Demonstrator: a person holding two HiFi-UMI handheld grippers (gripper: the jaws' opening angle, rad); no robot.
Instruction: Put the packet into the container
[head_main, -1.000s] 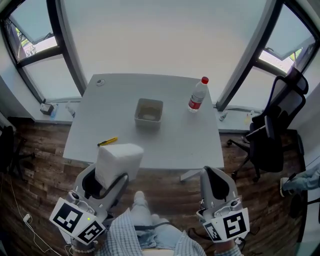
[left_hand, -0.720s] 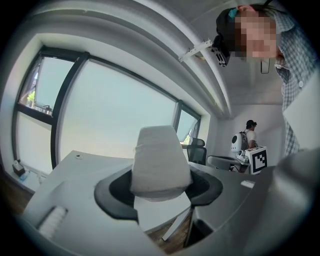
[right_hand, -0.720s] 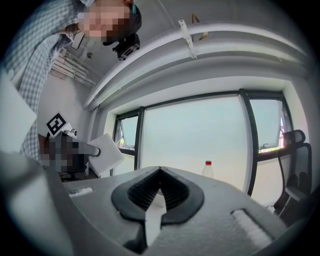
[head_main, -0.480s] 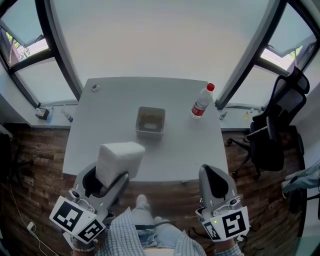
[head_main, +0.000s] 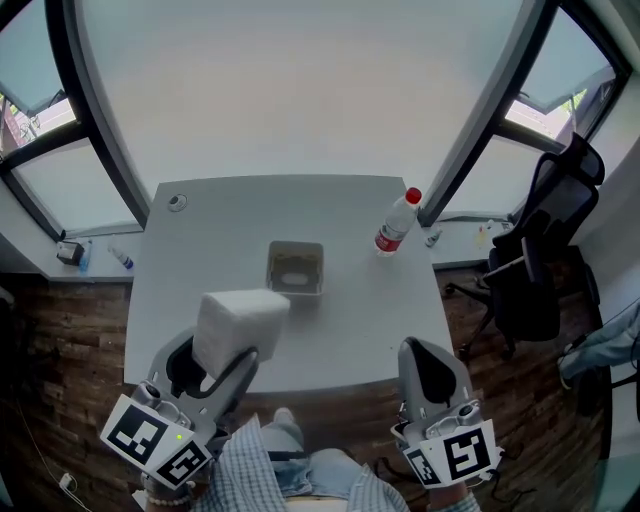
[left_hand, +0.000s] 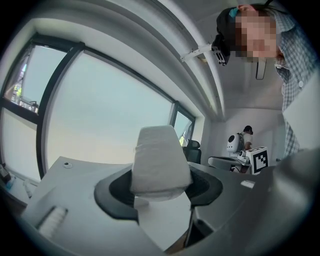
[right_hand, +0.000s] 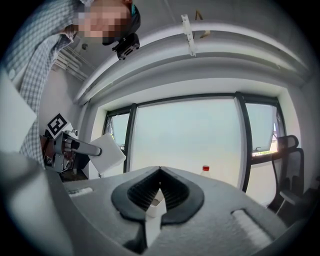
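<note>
The packet (head_main: 240, 320) is a white soft block, and my left gripper (head_main: 215, 352) is shut on it, holding it over the front part of the grey table (head_main: 370, 310). In the left gripper view the packet (left_hand: 159, 159) stands between the two dark pads. The container (head_main: 296, 268), a small grey open box, sits mid-table just beyond the packet. My right gripper (head_main: 432, 372) hangs at the table's front right edge, shut and holding nothing; in its own view the right gripper (right_hand: 160, 172) has its jaws meeting at the tips, and the packet (right_hand: 107, 150) shows at the left.
A clear water bottle (head_main: 396, 222) with a red cap stands at the table's far right. A small round thing (head_main: 177, 202) lies at the far left corner. A black office chair (head_main: 535, 270) stands right of the table. Window frames rise behind.
Both grippers have moved forward to the table, so the packet now overlaps its front part near the container. The yellow thing seen earlier at the table's left is no longer visible.
</note>
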